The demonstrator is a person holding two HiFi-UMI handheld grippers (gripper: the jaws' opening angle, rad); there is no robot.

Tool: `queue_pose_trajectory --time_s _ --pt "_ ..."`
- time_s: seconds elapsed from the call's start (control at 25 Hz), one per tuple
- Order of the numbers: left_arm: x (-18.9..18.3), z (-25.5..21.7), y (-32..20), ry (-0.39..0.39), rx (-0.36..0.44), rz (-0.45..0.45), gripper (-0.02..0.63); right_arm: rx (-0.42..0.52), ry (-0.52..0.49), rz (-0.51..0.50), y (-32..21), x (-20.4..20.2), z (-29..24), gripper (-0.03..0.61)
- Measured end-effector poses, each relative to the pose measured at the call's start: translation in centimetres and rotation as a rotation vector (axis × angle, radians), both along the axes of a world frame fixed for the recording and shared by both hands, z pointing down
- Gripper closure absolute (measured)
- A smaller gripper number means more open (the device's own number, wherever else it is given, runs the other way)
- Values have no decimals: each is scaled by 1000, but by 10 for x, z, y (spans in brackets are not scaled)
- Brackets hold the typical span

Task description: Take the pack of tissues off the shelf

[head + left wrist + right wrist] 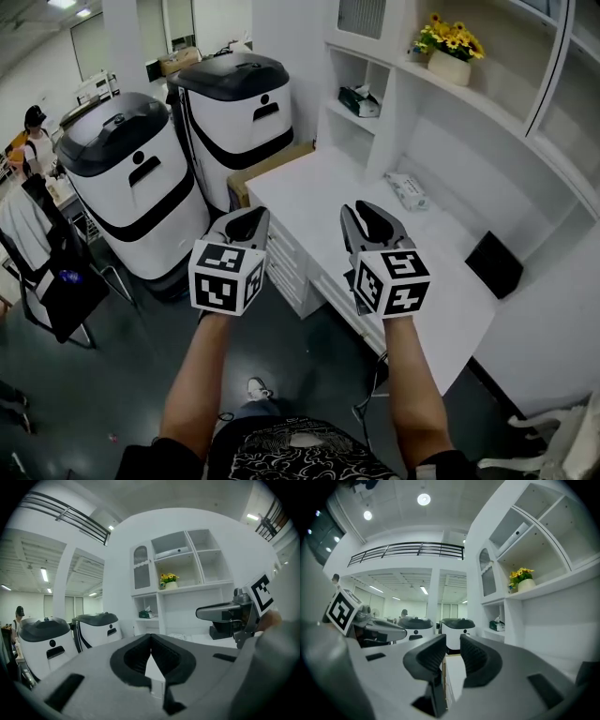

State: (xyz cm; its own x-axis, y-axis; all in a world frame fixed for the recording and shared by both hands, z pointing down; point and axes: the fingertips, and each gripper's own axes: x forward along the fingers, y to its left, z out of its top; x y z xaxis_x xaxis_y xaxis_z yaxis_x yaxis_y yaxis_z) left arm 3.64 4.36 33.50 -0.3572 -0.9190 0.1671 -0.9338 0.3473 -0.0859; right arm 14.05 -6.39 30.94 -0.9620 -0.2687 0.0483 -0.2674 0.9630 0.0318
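A dark green tissue box with a white tissue sticking out sits on the low shelf of the white wall unit; it also shows in the left gripper view and the right gripper view. A flat white tissue pack lies on the white desk below. My left gripper hovers at the desk's near edge, its tips touching, holding nothing. My right gripper hangs over the desk with a narrow empty gap between its jaws, short of both tissue items.
Two large white-and-black bins stand left of the desk, with a cardboard box between bin and desk. A pot of yellow flowers sits on an upper shelf. A black object rests at the desk's right. A person stands far left.
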Motion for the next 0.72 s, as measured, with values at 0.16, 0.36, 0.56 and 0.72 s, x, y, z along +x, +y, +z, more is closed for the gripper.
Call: queue_pose_trajectory --time_s 0.16,0.36,0.56,0.72 --pt "-39 -3 -13 7 -2 49 609 -2 7 45 -7 -35 -5 468" --pt "-80 -3 -23 15 -5 109 609 -6 12 98 -11 -71 -7 445" --pt "-113 -4 -27 22 2 149 609 5 17 155 -11 -95 -10 410" --pt "-126 -4 -25 34 7 173 609 1 21 189 -9 -104 -10 382"
